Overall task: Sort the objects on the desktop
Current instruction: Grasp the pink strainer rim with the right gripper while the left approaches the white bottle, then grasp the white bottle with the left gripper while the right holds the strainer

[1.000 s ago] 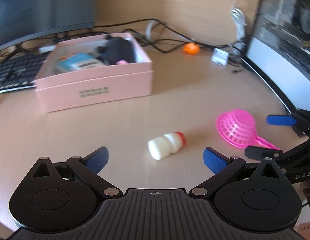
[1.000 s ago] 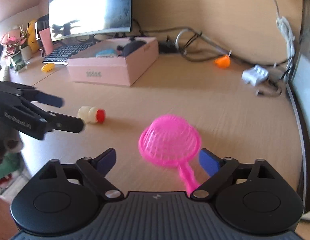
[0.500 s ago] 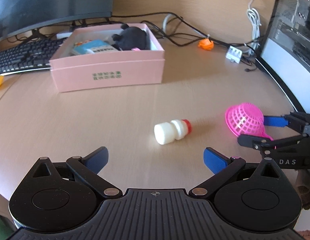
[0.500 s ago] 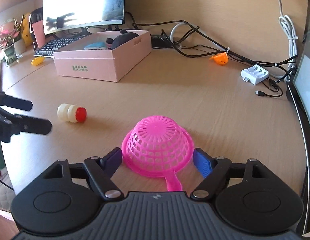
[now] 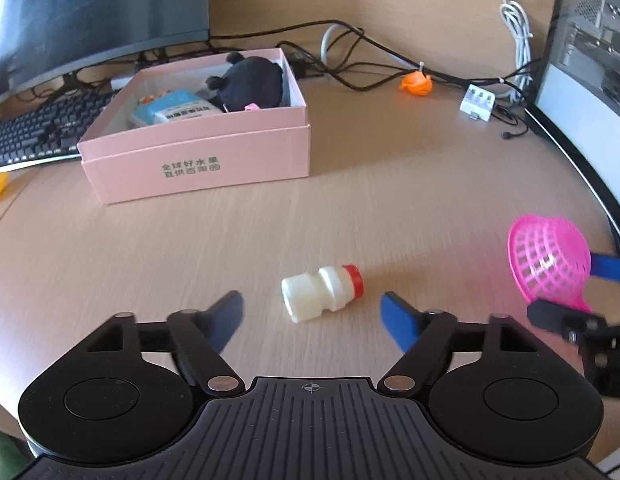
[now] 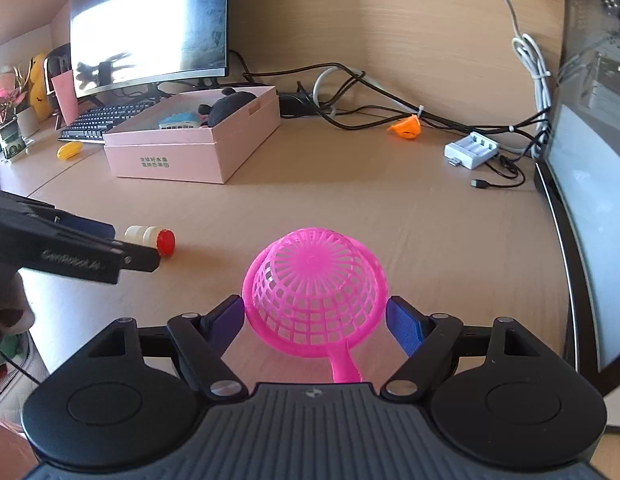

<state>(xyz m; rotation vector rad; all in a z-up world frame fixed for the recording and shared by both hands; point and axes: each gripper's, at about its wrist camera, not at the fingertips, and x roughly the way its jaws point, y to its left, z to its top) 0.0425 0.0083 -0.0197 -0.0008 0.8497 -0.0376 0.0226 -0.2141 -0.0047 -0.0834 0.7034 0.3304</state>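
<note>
A small white bottle with a red cap (image 5: 321, 293) lies on its side on the wooden desk, between the blue fingertips of my open left gripper (image 5: 311, 314); it also shows in the right wrist view (image 6: 150, 239). A pink mesh strainer (image 6: 315, 298) sits dome up between the fingers of my right gripper (image 6: 315, 316), which press its rim on both sides. In the left wrist view the strainer (image 5: 549, 266) appears tilted and raised off the desk. A pink open box (image 5: 198, 160) holding a black plush and a blue packet stands behind.
A keyboard (image 6: 106, 118) and monitor (image 6: 150, 36) stand at the back left. Cables, an orange clip (image 5: 415, 84) and a white charger (image 6: 471, 150) lie at the back. A second screen (image 6: 585, 216) lines the right edge. A yellow object (image 6: 70, 150) lies near the keyboard.
My left gripper moved forward so the bottle now lies between its fingers. My right gripper closed in around the strainer and the strainer now appears lifted and tilted.
</note>
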